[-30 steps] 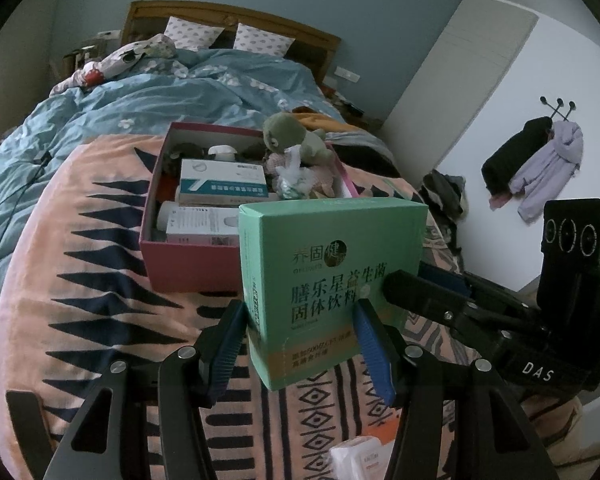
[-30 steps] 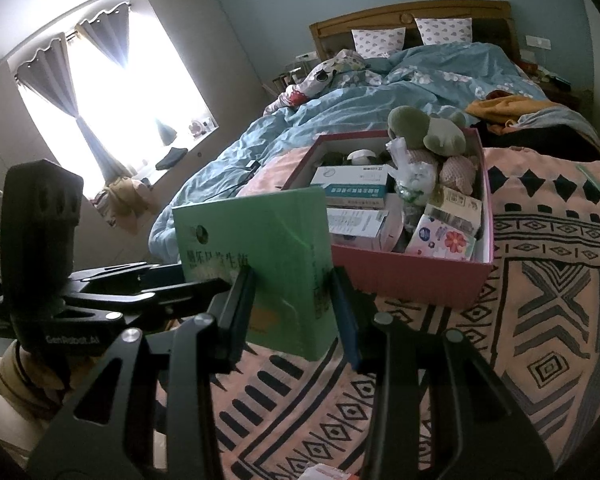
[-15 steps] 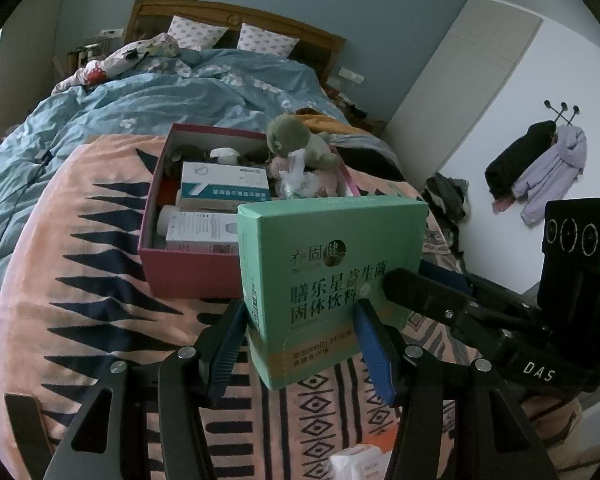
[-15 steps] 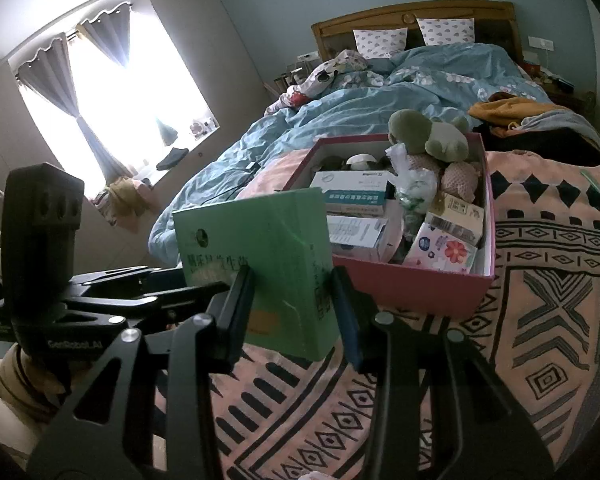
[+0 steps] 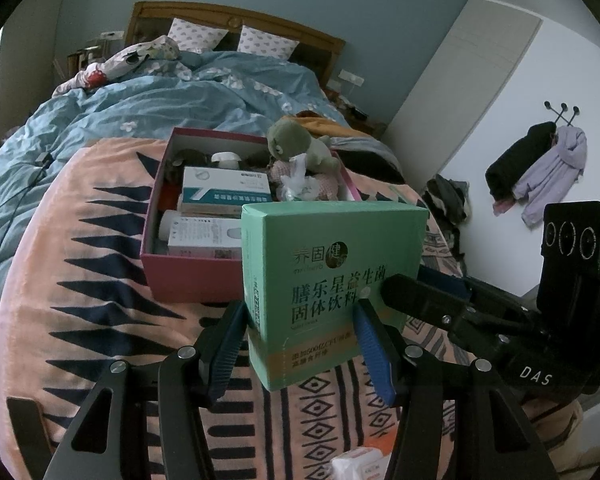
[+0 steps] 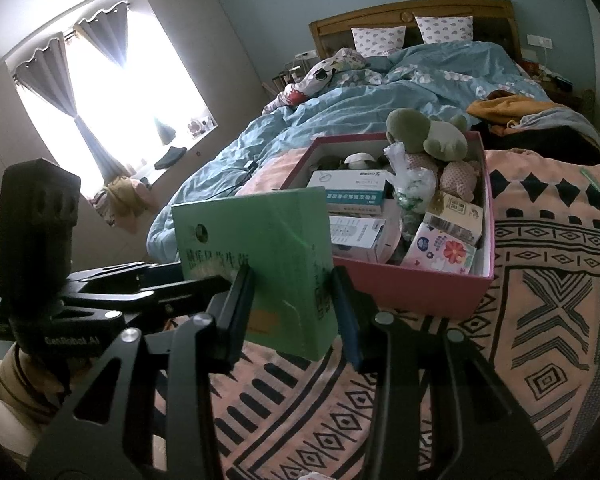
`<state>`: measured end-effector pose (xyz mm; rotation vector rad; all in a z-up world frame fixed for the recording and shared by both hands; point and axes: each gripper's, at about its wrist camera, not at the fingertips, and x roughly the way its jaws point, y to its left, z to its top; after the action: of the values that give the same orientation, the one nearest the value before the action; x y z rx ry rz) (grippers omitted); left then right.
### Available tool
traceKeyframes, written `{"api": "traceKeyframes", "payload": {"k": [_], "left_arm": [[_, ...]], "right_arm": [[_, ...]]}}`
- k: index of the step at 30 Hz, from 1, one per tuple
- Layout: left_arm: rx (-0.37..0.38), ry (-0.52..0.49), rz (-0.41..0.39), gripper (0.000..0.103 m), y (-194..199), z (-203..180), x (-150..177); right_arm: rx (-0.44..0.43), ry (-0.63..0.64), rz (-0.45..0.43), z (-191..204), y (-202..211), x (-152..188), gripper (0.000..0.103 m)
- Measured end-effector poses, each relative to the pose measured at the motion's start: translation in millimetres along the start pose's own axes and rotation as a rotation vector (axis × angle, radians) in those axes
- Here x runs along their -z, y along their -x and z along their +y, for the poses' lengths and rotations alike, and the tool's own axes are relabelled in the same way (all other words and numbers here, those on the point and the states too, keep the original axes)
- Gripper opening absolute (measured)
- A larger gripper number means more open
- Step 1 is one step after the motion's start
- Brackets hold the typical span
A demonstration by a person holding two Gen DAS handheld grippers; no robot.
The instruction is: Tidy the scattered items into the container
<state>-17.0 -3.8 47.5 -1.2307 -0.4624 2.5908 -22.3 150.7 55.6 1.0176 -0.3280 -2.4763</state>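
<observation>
A green carton with Chinese print (image 5: 332, 280) (image 6: 260, 248) hangs upright above the patterned blanket, just in front of the pink container (image 5: 188, 280) (image 6: 420, 288). My left gripper (image 5: 300, 306) is shut on its lower part, blue pads against both faces. My right gripper (image 6: 293, 276) is shut on the same carton from the other side. The container holds white medicine boxes (image 5: 224, 188), a green plush toy (image 5: 296, 148) (image 6: 424, 132), a plastic bag and a flowered tissue pack (image 6: 440, 248).
The container sits on a pink and black patterned blanket (image 5: 80, 280) at the foot of a bed with a blue duvet (image 5: 180, 92). A white packet (image 5: 356, 464) lies on the blanket below my left gripper. Clothes hang on the right wall (image 5: 540, 168).
</observation>
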Motion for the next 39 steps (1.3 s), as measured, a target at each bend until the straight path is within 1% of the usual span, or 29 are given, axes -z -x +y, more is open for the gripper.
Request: {"api": "traceKeyframes", "payload": {"k": [16, 33, 39], "left_arm": [[-0.005, -0.004, -0.007, 0.056, 4, 0, -4], [0.022, -0.037, 0.008, 0.056, 5, 7, -21], [0.032, -0.045, 0.001, 0.056, 5, 10, -26]], "right_arm": [[0.001, 0.004, -0.001, 2, -1, -4, 0.043], [0.034, -0.012, -0.016, 9, -4, -17, 0.043], [0.044, -0.012, -0.02, 12, -6, -20, 0.043]]}}
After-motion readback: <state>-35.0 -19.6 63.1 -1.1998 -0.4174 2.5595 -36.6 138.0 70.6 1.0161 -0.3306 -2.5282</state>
